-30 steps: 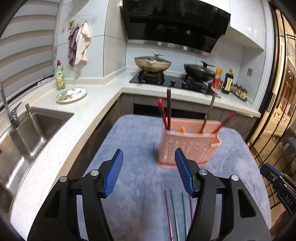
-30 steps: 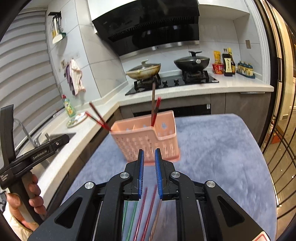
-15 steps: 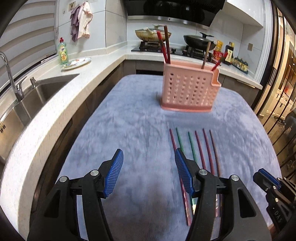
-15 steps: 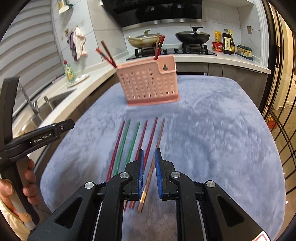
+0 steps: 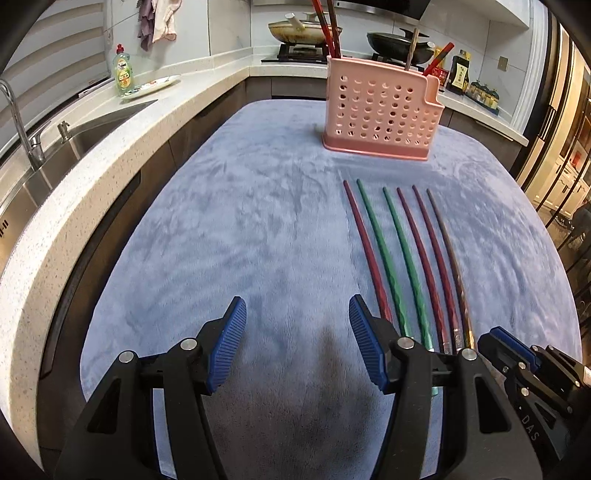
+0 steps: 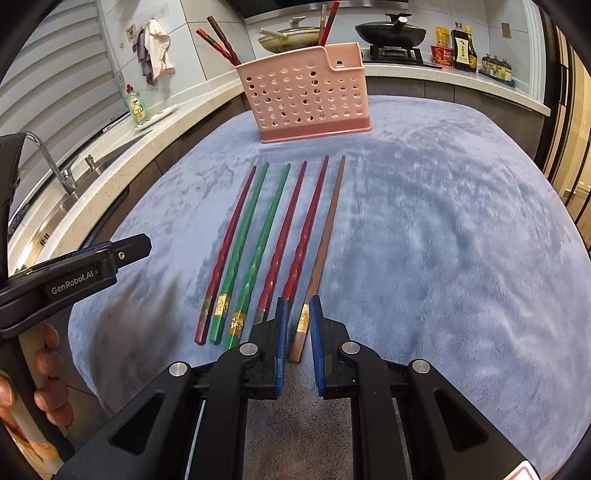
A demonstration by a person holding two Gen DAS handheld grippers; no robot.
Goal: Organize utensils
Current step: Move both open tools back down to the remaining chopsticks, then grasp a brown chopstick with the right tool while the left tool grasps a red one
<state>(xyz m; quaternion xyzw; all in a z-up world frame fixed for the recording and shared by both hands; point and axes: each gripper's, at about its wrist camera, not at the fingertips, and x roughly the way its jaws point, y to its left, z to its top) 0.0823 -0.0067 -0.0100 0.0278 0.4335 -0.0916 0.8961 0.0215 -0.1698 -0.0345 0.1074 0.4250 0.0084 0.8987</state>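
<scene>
- I see six chopsticks (image 6: 273,240) lying flat, side by side on the blue cloth: dark red, two green, two dark red, one brown, tips toward the holder.
- The pink perforated holder (image 6: 306,92) stands upright beyond them, with four chopsticks (image 5: 328,26) sticking out.

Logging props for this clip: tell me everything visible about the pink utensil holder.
The pink utensil holder looks like moulded plastic, a rectangular basket with walls perforated by rows of round holes and a solid, slightly wider base. Its rim steps down at one end, where a small hanging hole shows. It stands upright at the far end of the blue-grey cloth, beyond the row of loose chopsticks, apart from them. Four chopsticks already stand inside, two leaning out at each end. Neither claw touches it.
</scene>
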